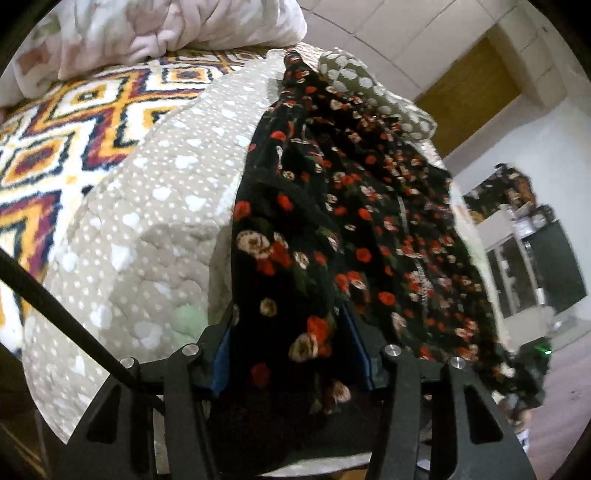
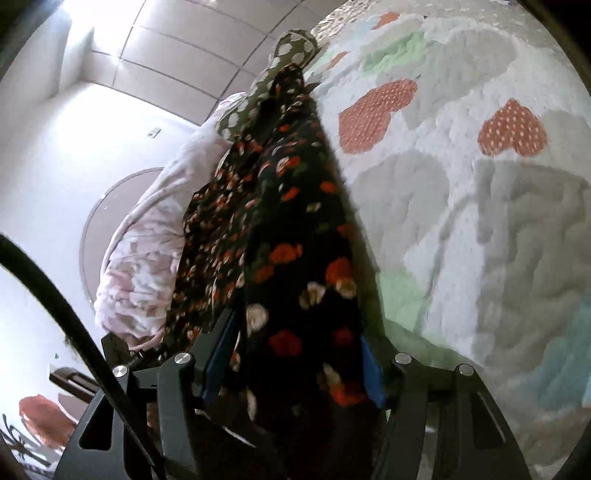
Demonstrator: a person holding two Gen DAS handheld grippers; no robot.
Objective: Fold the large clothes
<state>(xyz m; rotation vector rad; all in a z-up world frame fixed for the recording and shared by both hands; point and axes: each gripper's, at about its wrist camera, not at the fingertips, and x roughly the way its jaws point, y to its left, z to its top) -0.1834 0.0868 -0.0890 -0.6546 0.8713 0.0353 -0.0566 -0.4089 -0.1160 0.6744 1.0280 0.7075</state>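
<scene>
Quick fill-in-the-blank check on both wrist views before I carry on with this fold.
1. Both grippers, left and right, grip the black ____ garment.
2. The garment stretches away from the jaws across a quilted ____.
3. The red shapes on the quilt in the right view are ____.
4. In the left view, a ____-patterned blanket lies beyond the dotted quilt.

Missing words: floral; bed; hearts; diamond

Blocked ahead by bunched floral garment [image 1: 332, 221] draped between both fingers. Open quilt [image 2: 480, 221] to the right; patterned blanket [image 1: 55, 129] free at left, crumpled pink bedding [image 1: 166, 29] heaped beyond.
</scene>
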